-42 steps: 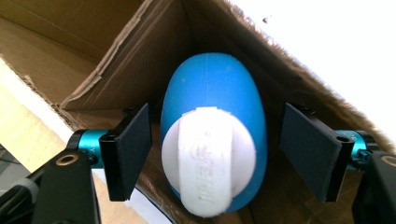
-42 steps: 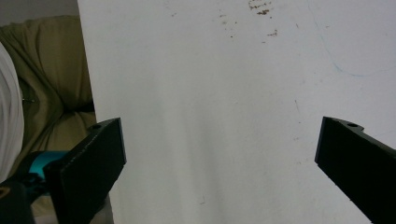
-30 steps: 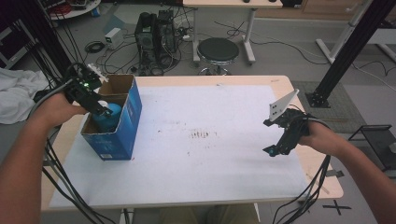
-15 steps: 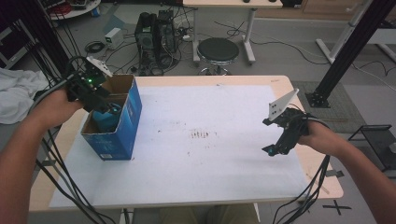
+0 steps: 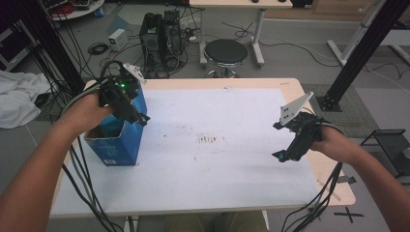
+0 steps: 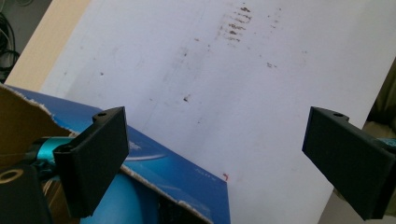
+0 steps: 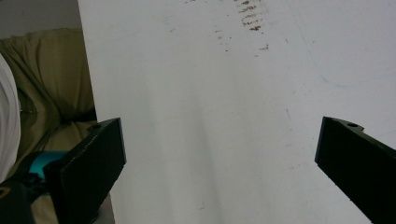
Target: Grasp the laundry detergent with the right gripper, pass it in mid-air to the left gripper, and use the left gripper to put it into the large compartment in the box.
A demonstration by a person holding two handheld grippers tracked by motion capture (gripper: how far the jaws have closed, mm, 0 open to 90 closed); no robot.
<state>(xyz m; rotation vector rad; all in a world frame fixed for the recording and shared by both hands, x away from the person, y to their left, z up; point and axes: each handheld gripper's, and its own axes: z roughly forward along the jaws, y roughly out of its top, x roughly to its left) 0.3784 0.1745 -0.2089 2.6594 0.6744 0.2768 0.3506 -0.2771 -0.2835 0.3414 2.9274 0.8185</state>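
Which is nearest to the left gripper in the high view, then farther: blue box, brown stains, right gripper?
1. Blue box, right under the left gripper, at the table's left.
2. Brown stains, mid-table.
3. Right gripper, far right.

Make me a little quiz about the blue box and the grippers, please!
1. True or false: the left gripper is squeezing something between its jaws.
2. What lies inside the blue box? A) a teal thing B) a red ball C) a banana
3. Which gripper hovers over the white sheet far from the box?

Key
1. False. Its jaws have just been opening and stand wide apart with nothing between them.
2. A. The left gripper view shows a teal thing in the box; what it is cannot be told.
3. The right gripper, near the table's right side, jaws open.
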